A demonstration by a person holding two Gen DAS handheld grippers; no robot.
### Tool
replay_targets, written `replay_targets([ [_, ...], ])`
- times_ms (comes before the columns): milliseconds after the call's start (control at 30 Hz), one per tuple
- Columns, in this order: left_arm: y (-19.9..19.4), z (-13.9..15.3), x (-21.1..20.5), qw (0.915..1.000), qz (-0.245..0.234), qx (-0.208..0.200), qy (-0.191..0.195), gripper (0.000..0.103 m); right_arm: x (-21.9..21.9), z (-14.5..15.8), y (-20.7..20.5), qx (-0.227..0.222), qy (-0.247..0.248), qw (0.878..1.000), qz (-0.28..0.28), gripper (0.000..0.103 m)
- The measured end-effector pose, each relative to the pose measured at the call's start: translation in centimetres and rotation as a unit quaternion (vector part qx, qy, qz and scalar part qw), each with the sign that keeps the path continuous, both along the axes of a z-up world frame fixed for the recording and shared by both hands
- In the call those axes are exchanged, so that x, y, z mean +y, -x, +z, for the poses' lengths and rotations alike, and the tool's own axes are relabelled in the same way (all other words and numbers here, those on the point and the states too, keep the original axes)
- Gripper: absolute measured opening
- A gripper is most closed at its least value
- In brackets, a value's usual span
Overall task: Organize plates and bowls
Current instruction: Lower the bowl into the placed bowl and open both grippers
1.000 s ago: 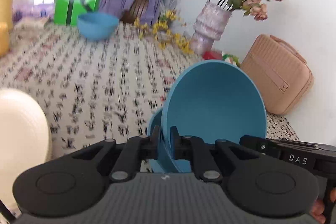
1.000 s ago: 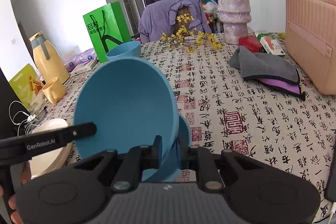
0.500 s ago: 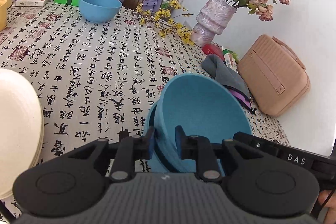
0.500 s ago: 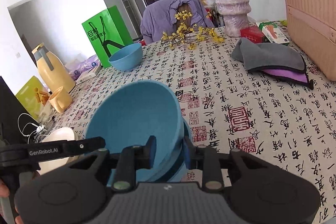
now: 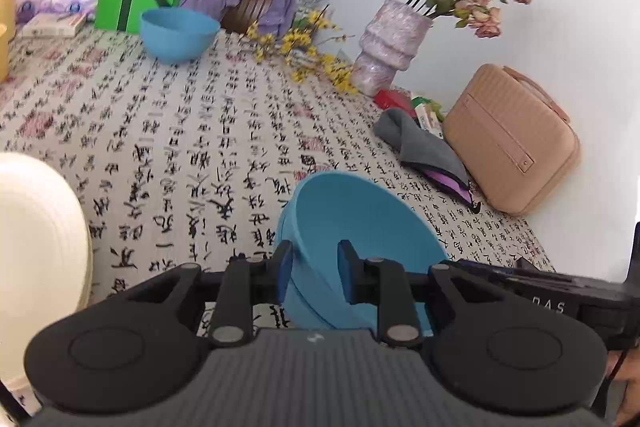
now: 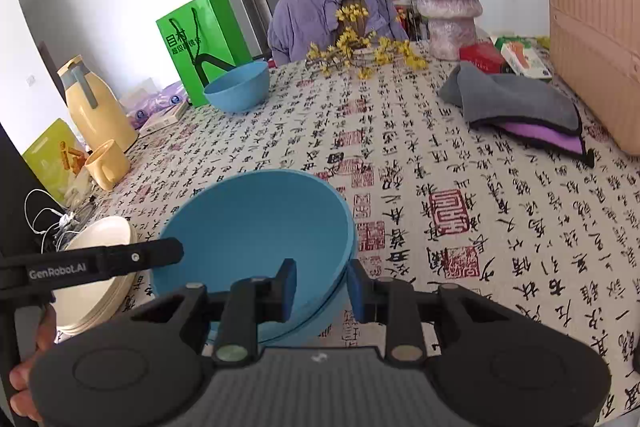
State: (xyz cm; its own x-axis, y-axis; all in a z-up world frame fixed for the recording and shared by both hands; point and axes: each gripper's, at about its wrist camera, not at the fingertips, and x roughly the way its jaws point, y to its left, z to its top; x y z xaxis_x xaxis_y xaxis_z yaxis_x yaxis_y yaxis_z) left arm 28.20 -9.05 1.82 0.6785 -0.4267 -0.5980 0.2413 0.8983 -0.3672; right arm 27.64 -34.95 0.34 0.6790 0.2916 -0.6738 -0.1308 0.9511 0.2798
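A blue bowl (image 5: 352, 223) (image 6: 256, 223) sits nested in a second blue bowl (image 6: 320, 323) on the patterned tablecloth, close in front of both grippers. My left gripper (image 5: 315, 273) straddles its left rim; the jaws are opening and the pads stand off the rim. My right gripper (image 6: 322, 289) straddles the right rim, jaws also opening, with a gap on each side. A third blue bowl (image 5: 178, 33) (image 6: 236, 87) stands far back by the green bag. A stack of cream plates (image 5: 36, 247) (image 6: 96, 291) lies to the left of the nested bowls.
A green bag (image 6: 200, 43), a yellow jug (image 6: 96, 107) and a mug (image 6: 108, 163) stand at the back left. Yellow flowers (image 6: 360, 51), a vase (image 5: 388, 47), a grey cloth (image 6: 516, 103) and a pink case (image 5: 512, 139) fill the back right.
The top bowl, held tilted up on its edge, has come down level into the lower bowl. Both pairs of jaws have parted from its rim.
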Motion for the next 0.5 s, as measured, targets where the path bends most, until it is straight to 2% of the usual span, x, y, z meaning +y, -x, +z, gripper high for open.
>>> replay_targets([
  [167, 2.7, 1.6, 0.7, 0.9978, -0.010, -0.057, -0.033, 0.033, 0.2, 2.0, 1.4, -0.035, 0.026, 0.999, -0.006, 0.036],
  [200, 3.5, 1.8, 0.9, 0.9965, -0.011, -0.071, -0.043, 0.040, 0.3, 2.4, 1.9, -0.045, 0.028, 0.999, -0.005, 0.036],
  [233, 4.3, 1.8, 1.2, 0.9950, -0.012, -0.085, -0.052, 0.052, 0.3, 2.8, 2.6, -0.061, 0.027, 0.998, -0.003, 0.036],
  [300, 6.1, 1.8, 2.0, 0.9915, -0.011, -0.109, -0.071, 0.064, 0.7, 3.4, 4.2, -0.101, 0.023, 0.995, -0.001, 0.043],
  [400, 9.1, 1.3, 3.5, 0.9839, 0.024, -0.146, -0.100, 0.070, 2.4, 3.0, 6.8, -0.149, 0.047, 0.988, -0.003, 0.050],
  [433, 10.2, 1.0, 4.2, 0.9797, 0.039, -0.162, -0.111, 0.076, 3.0, 2.7, 7.7, -0.162, 0.058, 0.985, -0.002, 0.051],
  [500, 12.4, 0.4, 5.7, 0.9693, 0.073, -0.193, -0.134, 0.088, 4.7, 1.8, 9.7, -0.186, 0.068, 0.980, 0.005, 0.061],
])
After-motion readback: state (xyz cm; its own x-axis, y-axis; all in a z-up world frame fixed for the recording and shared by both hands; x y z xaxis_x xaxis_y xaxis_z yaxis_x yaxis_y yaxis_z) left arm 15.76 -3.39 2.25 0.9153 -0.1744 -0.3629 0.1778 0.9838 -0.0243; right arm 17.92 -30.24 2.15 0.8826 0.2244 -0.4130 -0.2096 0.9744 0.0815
